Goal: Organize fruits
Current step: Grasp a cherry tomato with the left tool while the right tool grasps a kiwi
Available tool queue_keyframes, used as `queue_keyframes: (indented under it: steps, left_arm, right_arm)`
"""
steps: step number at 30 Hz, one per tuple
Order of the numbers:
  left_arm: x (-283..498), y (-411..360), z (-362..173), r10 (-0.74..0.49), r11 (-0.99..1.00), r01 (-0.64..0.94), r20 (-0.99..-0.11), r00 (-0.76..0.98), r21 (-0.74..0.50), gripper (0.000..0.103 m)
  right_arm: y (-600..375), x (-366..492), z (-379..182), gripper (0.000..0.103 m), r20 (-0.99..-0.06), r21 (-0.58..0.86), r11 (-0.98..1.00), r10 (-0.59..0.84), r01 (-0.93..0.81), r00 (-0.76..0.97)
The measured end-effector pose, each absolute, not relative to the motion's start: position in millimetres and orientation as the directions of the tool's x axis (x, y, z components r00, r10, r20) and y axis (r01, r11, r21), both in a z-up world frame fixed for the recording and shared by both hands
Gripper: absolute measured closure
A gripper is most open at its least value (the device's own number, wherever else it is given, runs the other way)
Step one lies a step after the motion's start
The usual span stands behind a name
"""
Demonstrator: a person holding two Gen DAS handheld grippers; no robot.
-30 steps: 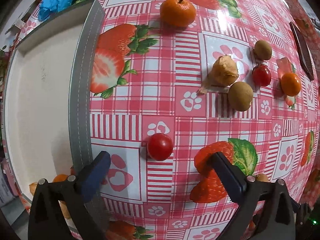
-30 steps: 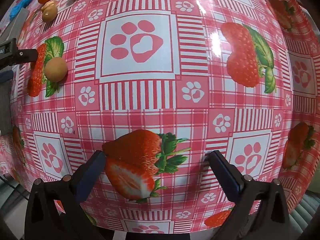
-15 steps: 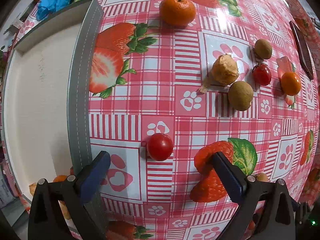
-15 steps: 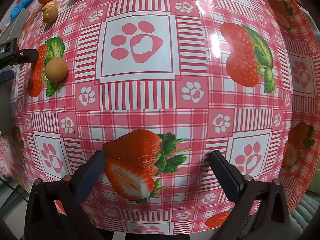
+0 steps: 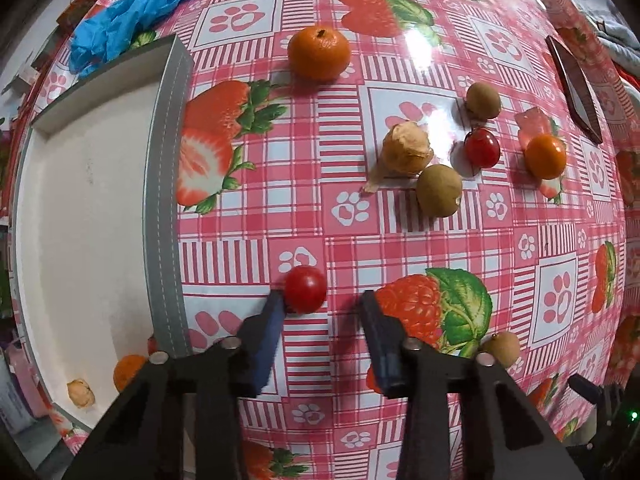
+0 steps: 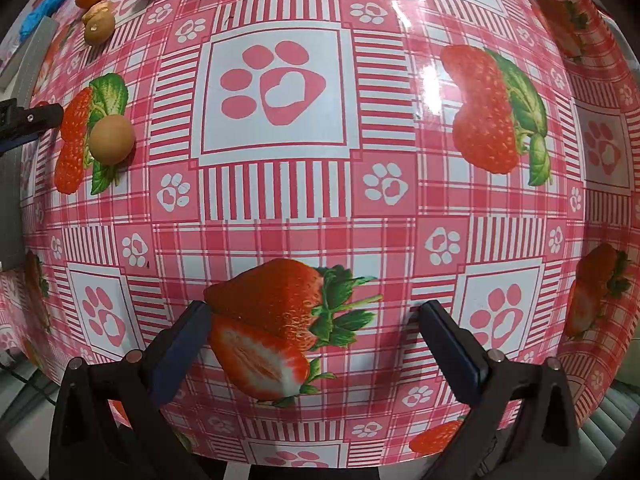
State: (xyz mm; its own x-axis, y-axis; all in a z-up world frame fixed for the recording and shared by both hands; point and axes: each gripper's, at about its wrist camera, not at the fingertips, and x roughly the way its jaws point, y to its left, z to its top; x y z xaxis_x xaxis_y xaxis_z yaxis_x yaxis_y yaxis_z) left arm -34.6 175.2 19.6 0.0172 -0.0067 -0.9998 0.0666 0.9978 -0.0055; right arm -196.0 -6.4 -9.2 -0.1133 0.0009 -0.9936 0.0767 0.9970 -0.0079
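Note:
My left gripper [image 5: 322, 302] points down at a red cherry tomato [image 5: 305, 289] on the pink strawberry tablecloth. Its jaws are closing, with the tomato between them. The left pad touches the tomato, and a gap remains at the right pad. Left of it lies a white tray [image 5: 160, 200] with a grey rim, holding a small orange fruit [image 5: 128, 372] and a tan one [image 5: 81, 392]. Farther off lie a mandarin [image 5: 319, 53], two brown longans [image 5: 439, 190], a tan wrinkled fruit [image 5: 406, 150], a second tomato [image 5: 482, 148] and a small orange [image 5: 545, 157]. My right gripper [image 6: 314, 308] stands open over bare cloth.
A blue glove [image 5: 128, 20] lies crumpled beyond the tray. A dark flat object [image 5: 574, 88] sits at the far right. One more longan [image 6: 112, 140] rests on a printed strawberry between the two grippers. The table edge runs just below the right gripper.
The left jaws have drawn in from wide open toward the cherry tomato, and the left pad now touches it. The right gripper has not moved.

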Motion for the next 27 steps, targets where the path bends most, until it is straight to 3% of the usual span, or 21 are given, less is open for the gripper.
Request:
queue_keyframes:
  steps: [2, 10, 20, 25, 27]
  left_arm:
    - [-35.0, 177.1, 21.9, -0.016, 0.997, 0.07, -1.0, 0.023, -0.015, 0.077]
    - [-50.5, 194.4, 27.0, -0.078, 0.994, 0.08, -0.996, 0.032, -0.075, 0.078]
    - [-58.6, 210.5, 43.7, -0.086, 0.993, 0.088, -0.994, 0.072, -0.079, 0.077]
    - [-52.8, 213.7, 41.3, -0.071, 0.993, 0.102, -0.995, 0.065, -0.064, 0.077]
    - [-44.8, 212.9, 34.1, -0.072, 0.993, 0.095, -0.996, 0.056, -0.067, 0.077]
  right_arm:
    - [-6.3, -196.1, -9.4, 0.0, -0.993, -0.008, 0.997, 0.001, 0.077, -0.115]
    - [-4.3, -188.9, -10.0, 0.0, -0.989, -0.012, 0.998, -0.002, 0.064, -0.149]
    - [32.0, -132.4, 18.3, 0.0, -0.998, 0.065, 0.998, 0.065, 0.003, -0.025]
    - [53.4, -107.1, 23.6, 0.006, -0.995, 0.1, 0.994, 0.1, -0.045, 0.006]
    - [62.4, -96.5, 23.4, 0.015, -0.993, 0.114, 0.992, 0.115, -0.062, 0.014]
